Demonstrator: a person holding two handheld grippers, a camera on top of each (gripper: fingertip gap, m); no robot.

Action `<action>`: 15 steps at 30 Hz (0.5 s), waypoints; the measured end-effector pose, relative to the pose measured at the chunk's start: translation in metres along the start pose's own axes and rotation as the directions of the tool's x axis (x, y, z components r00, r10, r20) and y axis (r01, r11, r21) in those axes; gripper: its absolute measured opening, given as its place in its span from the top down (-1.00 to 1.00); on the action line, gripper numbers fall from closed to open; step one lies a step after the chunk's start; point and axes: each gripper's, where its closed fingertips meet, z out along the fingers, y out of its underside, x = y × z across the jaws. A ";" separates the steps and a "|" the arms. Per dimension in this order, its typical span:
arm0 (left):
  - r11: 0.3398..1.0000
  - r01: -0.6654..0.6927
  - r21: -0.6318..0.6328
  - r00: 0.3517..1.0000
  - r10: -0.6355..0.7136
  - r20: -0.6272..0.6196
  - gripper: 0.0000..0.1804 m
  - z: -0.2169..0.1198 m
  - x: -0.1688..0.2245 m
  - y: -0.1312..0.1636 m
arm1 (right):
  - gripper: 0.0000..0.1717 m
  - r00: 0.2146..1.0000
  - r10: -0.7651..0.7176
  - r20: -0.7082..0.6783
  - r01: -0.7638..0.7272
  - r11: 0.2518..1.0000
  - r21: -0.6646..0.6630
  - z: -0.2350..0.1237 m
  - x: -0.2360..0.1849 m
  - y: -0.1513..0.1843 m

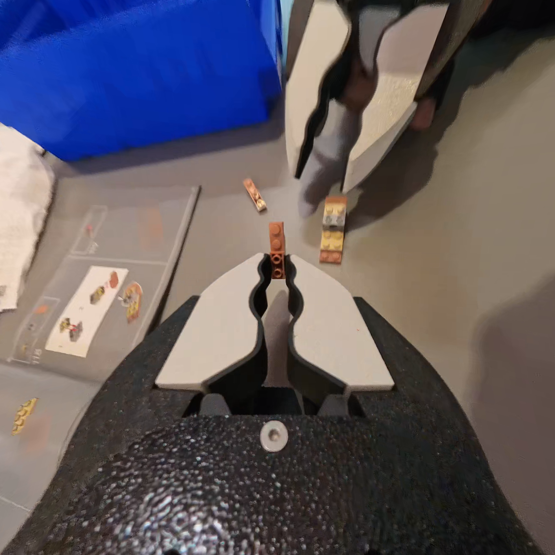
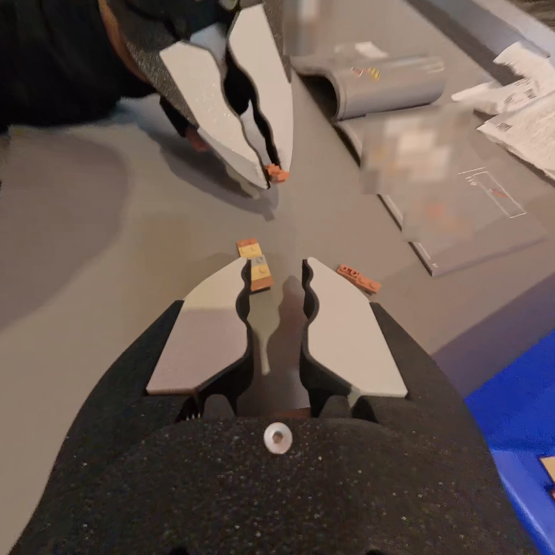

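Left gripper (image 1: 276,264) clamped on an orange brick piece (image 1: 276,240); right gripper (image 2: 274,267) spread wide, empty, over the tan-and-orange assembly (image 2: 255,265) mid-table; another orange piece (image 2: 359,279) lies loose.

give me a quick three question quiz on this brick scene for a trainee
1. True or false: the left tool is shut on a brown brick piece.
2. Multiple choice: the right tool is (a) clamped on a yellow brick, (b) open with nothing gripped, (c) shut on paper.
3. Fill in: the large bin beside the grey table is coloured ____.

Key
1. True; the piece sticks out past the fingertips.
2. b; the tan, grey and brown assembly lies on the table by its left finger.
3. Blue.
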 end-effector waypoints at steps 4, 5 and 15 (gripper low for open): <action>0.995 -0.027 -0.099 0.998 0.020 -0.064 0.90 0.006 0.010 0.018 | 0.58 0.998 -0.054 0.035 0.056 0.995 -0.076 0.006 -0.007 0.011; 0.993 -0.032 -0.117 0.997 0.023 -0.079 0.90 0.008 0.013 0.021 | 0.57 0.997 -0.063 0.045 0.066 0.994 -0.089 0.006 -0.009 0.013; 0.975 -0.085 -0.203 0.989 0.057 -0.136 0.90 0.012 0.028 0.028 | 0.80 0.990 -0.095 0.109 0.116 0.972 -0.203 0.018 -0.017 0.025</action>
